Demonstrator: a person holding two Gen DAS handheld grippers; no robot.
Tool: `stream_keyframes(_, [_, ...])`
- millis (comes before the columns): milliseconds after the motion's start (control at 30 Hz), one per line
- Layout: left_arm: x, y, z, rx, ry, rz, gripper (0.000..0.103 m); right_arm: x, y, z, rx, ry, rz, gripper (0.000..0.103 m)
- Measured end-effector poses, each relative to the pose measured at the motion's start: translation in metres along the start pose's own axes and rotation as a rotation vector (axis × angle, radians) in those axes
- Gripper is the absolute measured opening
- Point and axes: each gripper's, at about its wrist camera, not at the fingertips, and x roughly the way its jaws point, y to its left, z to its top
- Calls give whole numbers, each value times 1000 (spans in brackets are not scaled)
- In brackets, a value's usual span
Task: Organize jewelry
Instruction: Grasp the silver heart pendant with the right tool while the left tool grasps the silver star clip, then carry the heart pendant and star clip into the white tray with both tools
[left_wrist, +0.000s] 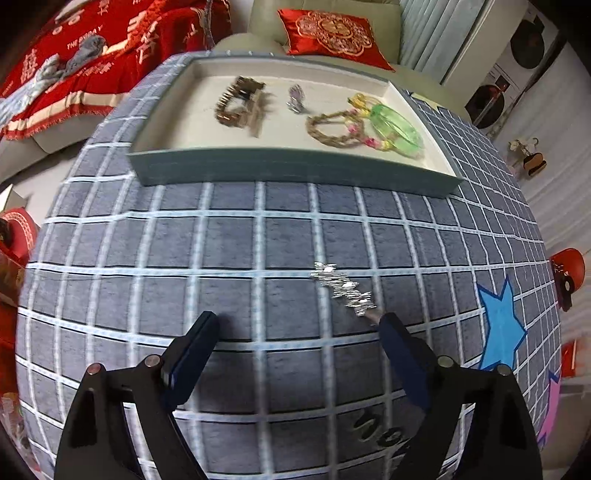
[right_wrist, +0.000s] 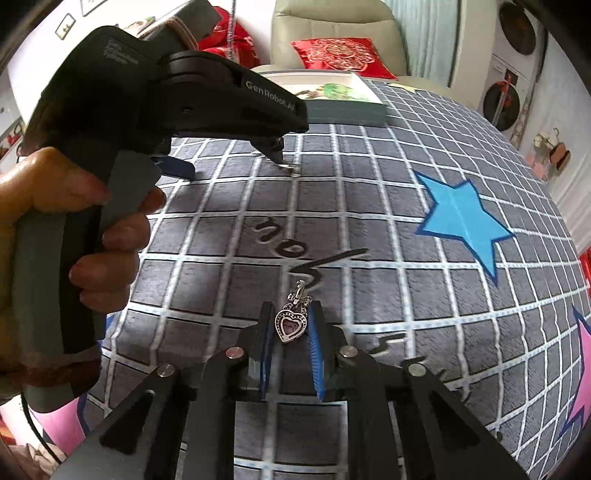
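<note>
My right gripper (right_wrist: 290, 326) is pinched on the heart pendant (right_wrist: 290, 325) just above the checked cloth (right_wrist: 369, 229) — left gripper (left_wrist: 299, 325) gapes wide, its right fingertip touching the silver hairpin (left_wrist: 343, 288), tray (left_wrist: 295, 171) well beyond.

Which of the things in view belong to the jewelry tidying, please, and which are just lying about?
Job:
tray
green bangle
woven bracelet
silver hair clip
heart pendant, between the right gripper's pads
left gripper, open

Lying about:
red cushion
red blanket
</note>
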Motion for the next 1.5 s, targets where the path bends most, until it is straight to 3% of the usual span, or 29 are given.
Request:
stream_keyframes(100, [4, -13, 3, 14, -6, 18, 96, -1, -12, 1, 25, -5, 2, 20])
stream_keyframes(200, [6, -23, 4, 28, -13, 47, 86, -5, -20, 1, 49, -10, 3, 20])
stream_keyframes(300, [6, -31, 3, 67, -20, 101, 64, -4, -25, 2, 63, -12, 7, 20])
stream_keyframes(367, [5, -35, 0, 114, -36, 112, 41, -6, -29, 1, 70, -15, 8, 20])
stream_keyframes(433, [4, -34, -2, 143, -47, 93, 33, -6, -32, 2, 78, -17, 12, 20])
stream_keyframes(633, [-4, -17, -10, 189, -65, -23, 33, -6, -41, 10, 98, -24, 29, 19])
stream_keyframes(933, [-33, 4, -14, 211, -110, -92, 33, -4, -60, 41, 143, -40, 102, 19])
stream_keyframes(1167, [-56, 13, -1, 220, -165, -96, 33, -5, -64, 76, 149, -62, 152, 19])
stream_keyframes(1500, [-72, 22, 47, 223, -244, -83, 33, 7, -67, 151, 148, -85, 211, 19])
